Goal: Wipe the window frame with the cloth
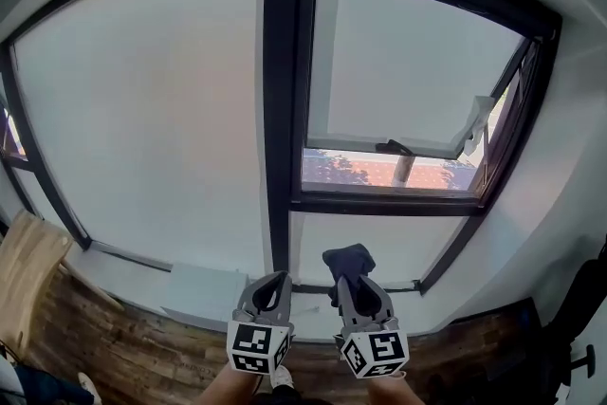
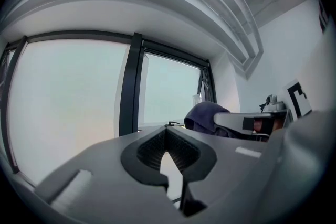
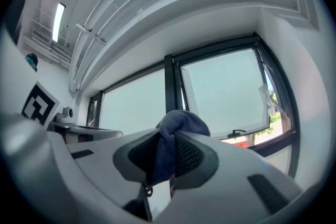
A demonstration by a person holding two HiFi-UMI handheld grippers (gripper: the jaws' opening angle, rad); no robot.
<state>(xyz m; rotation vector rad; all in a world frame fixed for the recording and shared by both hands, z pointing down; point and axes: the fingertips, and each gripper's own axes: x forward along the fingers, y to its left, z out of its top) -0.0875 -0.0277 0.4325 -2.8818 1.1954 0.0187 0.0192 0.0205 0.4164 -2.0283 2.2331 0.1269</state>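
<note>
Where the right tongs [image 3: 167, 136] come together, their ribbed black pads [image 3: 191, 157] clench a dark blue cloth [image 3: 181, 120]. It is a soft, crumpled wad that bulges above the tips in a rounded knot, with a fold trailing down between the pads. The left tongs [image 2: 167, 131] are clenched tip to tip on nothing, and only a narrow wedge of light shows lower down between their ribbed faces. Both tools have smooth grey plastic bodies. Each ends in a white marker cube [image 1: 258, 346] printed with black squares.

From the head view the two tools sit side by side, low before the window. The cloth is raised in front of the small lower pane, just right of the central upright; whether it touches the glass cannot be told. The window frame [image 1: 282, 109] is matt black metal in straight, slim bars around pale frosted-looking glass [image 1: 142, 109]. At upper right a sash [image 1: 408, 62] tilts outward, a black handle [image 1: 394, 147] on its lower rail, with red brick and green foliage showing under it. Below runs a white sill [image 1: 199, 289], then dark wooden floor [image 1: 123, 346] planks.
</note>
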